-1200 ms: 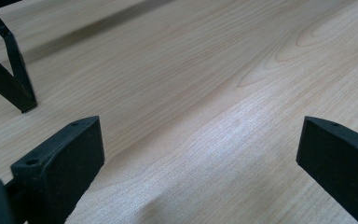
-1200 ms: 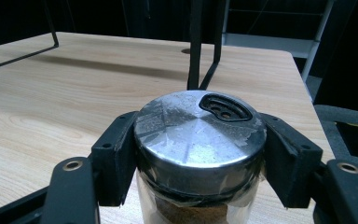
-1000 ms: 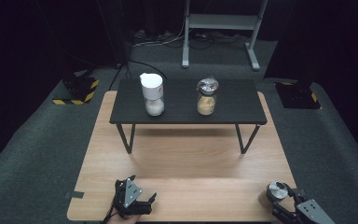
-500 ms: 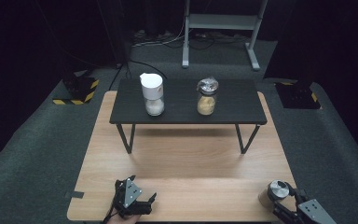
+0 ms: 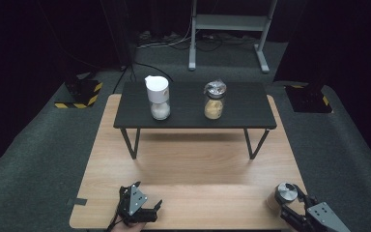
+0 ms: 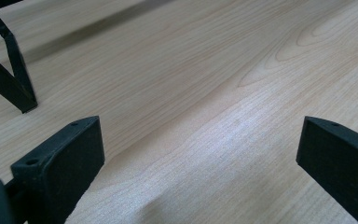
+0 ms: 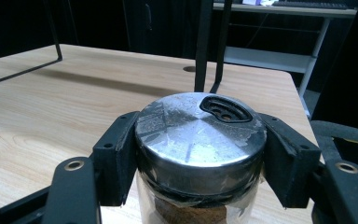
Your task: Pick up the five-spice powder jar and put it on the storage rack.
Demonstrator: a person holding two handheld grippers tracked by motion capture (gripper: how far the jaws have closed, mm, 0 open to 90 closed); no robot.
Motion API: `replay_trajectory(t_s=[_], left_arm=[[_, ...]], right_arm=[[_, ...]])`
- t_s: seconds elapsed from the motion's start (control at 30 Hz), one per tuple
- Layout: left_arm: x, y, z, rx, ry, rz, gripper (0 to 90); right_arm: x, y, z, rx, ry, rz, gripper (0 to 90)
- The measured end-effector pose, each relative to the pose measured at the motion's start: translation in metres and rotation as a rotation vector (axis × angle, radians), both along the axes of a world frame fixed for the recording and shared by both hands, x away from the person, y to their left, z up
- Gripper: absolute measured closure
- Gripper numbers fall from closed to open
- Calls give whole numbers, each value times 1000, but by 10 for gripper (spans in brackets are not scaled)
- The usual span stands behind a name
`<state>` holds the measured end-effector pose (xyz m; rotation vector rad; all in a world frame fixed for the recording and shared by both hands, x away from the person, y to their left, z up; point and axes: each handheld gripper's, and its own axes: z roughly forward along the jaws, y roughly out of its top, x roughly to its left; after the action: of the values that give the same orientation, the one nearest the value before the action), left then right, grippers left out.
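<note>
My right gripper [image 7: 200, 156] is shut on a glass spice jar with a metal lid [image 7: 199, 133]; both black pads clamp the lid's sides. In the high view that jar [image 5: 284, 194] stands at the wooden table's near right corner, with the right gripper [image 5: 292, 211] just behind it. My left gripper [image 5: 145, 211] rests at the near left edge of the table, jaws open with nothing between them. In the left gripper view its fingers [image 6: 65, 158] frame bare wood.
A low black shelf [image 5: 241, 118] stands across the far half of the wooden table [image 5: 193, 164]. On it are a white-capped jar [image 5: 158, 98] at left and a jar of tan powder [image 5: 214, 100] at right. Dark carpet surrounds the table.
</note>
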<state>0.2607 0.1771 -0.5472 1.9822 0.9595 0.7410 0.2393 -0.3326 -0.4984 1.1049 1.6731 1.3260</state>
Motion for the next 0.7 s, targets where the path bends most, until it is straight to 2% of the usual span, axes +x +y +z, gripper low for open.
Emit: replay_trajectory(t_s=[0.7], left_arm=[[0,1,0,-9,-2,-1,9]], right_arm=[[13,27,15,2,-29,58,342]])
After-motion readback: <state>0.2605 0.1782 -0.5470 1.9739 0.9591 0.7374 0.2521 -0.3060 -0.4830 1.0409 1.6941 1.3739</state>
